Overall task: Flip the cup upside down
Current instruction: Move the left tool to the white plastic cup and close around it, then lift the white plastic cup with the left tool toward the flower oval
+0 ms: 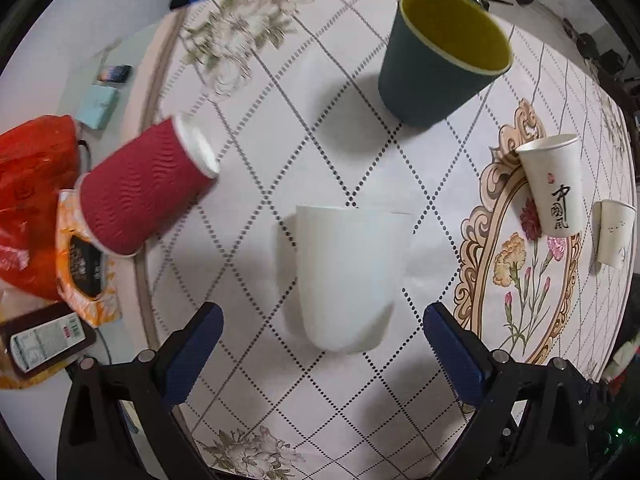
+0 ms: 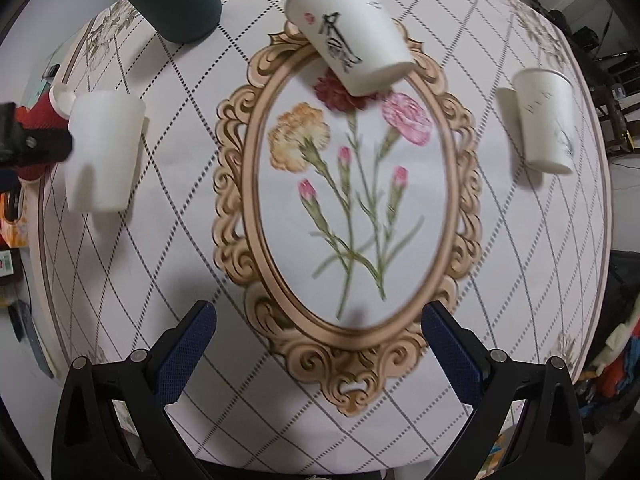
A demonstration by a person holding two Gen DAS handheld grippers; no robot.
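Five cups stood on the bench [image 2: 168, 272]. Left tool [image 1: 322, 330] hung open, its fingers either side of the white cup [image 1: 352, 276] without touching it. Right tool [image 2: 318, 326] was open too, holding nothing, over the printed oval. Motion blur made the rims hard to judge; the dark cup [image 1: 436, 68] seemed mouth-up.
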